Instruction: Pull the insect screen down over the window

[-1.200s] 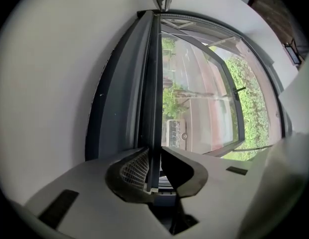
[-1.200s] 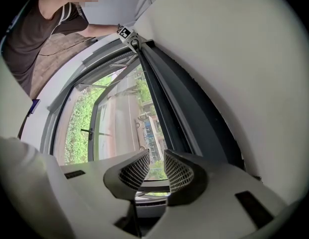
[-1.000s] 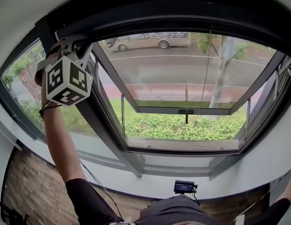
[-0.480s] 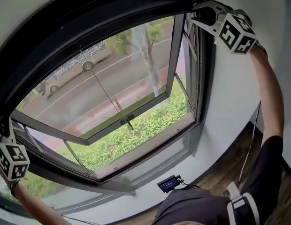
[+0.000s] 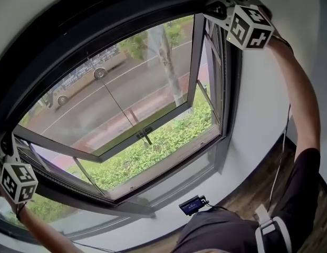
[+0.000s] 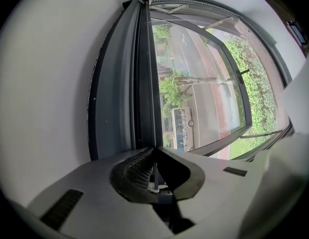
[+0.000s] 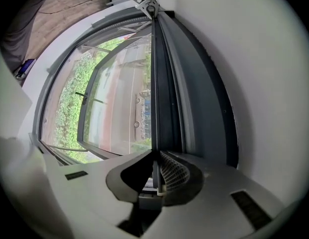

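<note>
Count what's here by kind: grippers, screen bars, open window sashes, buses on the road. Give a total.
Grippers: 2 (left gripper; right gripper, whose jaws have just been closing; both clamp the screen bar)
Screen bars: 1
Open sashes: 1, the window sash
Buses: 1, the bus
Total: 5

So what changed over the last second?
The head camera swung right, toward the right gripper, whose jaws have just been closing onto the screen's pull bar. The left gripper stays clamped on the bar's other end. The bar is still at the top.
</note>
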Tool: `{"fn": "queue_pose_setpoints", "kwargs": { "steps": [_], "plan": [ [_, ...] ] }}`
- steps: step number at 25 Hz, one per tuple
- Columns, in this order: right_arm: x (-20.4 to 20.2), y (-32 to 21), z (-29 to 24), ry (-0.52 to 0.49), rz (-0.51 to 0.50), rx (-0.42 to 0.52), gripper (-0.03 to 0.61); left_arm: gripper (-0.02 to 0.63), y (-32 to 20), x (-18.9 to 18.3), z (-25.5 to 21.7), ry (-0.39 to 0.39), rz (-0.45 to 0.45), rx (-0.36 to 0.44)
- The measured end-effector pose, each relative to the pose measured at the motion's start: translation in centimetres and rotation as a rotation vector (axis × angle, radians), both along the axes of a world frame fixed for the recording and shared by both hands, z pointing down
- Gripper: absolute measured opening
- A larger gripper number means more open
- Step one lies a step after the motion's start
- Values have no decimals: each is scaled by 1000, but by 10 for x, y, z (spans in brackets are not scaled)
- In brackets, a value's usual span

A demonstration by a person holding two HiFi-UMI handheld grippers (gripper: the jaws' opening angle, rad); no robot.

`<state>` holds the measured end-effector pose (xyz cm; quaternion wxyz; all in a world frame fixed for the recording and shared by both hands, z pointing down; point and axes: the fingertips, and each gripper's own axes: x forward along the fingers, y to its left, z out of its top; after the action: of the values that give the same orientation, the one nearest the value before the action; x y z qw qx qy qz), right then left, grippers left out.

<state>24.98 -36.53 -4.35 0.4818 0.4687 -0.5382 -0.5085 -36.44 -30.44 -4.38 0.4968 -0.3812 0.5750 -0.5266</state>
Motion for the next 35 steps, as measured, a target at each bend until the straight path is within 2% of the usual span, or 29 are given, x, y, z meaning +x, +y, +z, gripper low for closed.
{"fn": "queue_pose_setpoints", "kwargs": {
  "steps": [4, 6, 9, 12, 14, 20, 23, 26, 30, 35],
  "plan": [
    [-17, -11, 1, 41, -23, -10, 51, 28, 11, -9, 1, -77, -98, 63],
    [-23, -6, 1, 61, -62, -23, 51, 28, 4, -2, 2, -87, -107, 70],
    [-34, 10, -1, 42, -128, -37, 51, 29, 1, 23, 2, -58, -34, 37],
    [-38, 14, -2, 13, -136, -34, 51, 29, 6, 60, 1, -31, 96, 29],
    [-39, 15, -2, -8, -128, -30, 51, 28, 6, 82, 1, -41, 138, 34],
    [-42, 15, -1, -66, -110, -18, 51, 29, -7, 105, 0, -99, 99, 39],
    [-56, 14, -4, -52, -145, -13, 51, 29, 5, 103, -1, -61, 99, 11],
    [-76, 16, -12, 24, -192, 4, 51, 29, 13, 96, -6, -51, 78, 2],
    [-77, 19, -7, 32, -168, 4, 43, 28, 0, 99, -6, -41, 117, -17],
    [-79, 22, -5, 45, -156, -16, 25, 26, 2, 99, -4, -27, 118, -29]
  ]
}}
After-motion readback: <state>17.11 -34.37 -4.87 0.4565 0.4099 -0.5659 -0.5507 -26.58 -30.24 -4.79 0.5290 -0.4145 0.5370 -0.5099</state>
